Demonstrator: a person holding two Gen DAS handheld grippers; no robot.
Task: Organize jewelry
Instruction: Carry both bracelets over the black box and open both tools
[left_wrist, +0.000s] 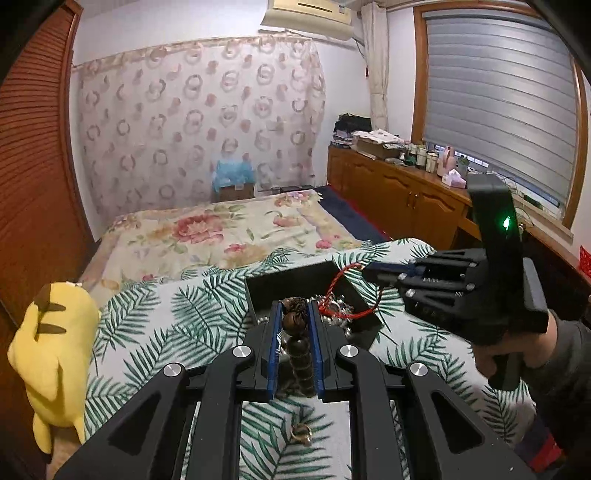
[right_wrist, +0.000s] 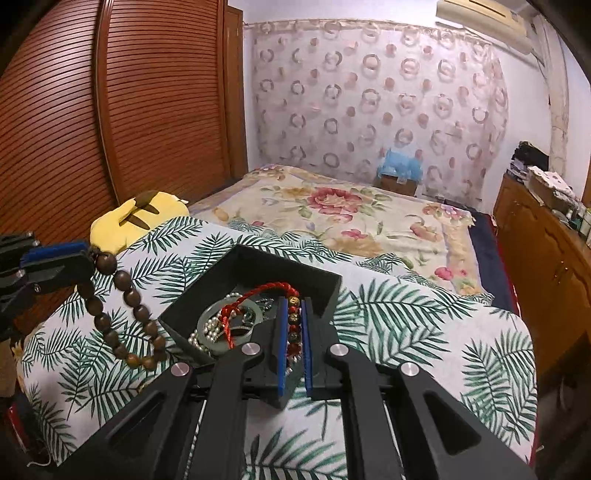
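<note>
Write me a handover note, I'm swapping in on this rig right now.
Left tool: shut on the wooden beads, lifted beside the tray.
Right tool: shut on the red bracelet, over the tray.
In the tray: jade bangle, pearls, more pieces in a heap.
A ring lies loose on the leaf cloth.
Done: nothing visibly sorted.
Left: place both held pieces, the ring, the heap.

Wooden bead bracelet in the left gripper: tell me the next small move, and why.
Probably carry it clear of the black tray and lay it on the leaf-print cloth. The left gripper pinches the wooden bead bracelet, which hangs beside the tray while the right gripper holds the red cord bracelet.
</note>
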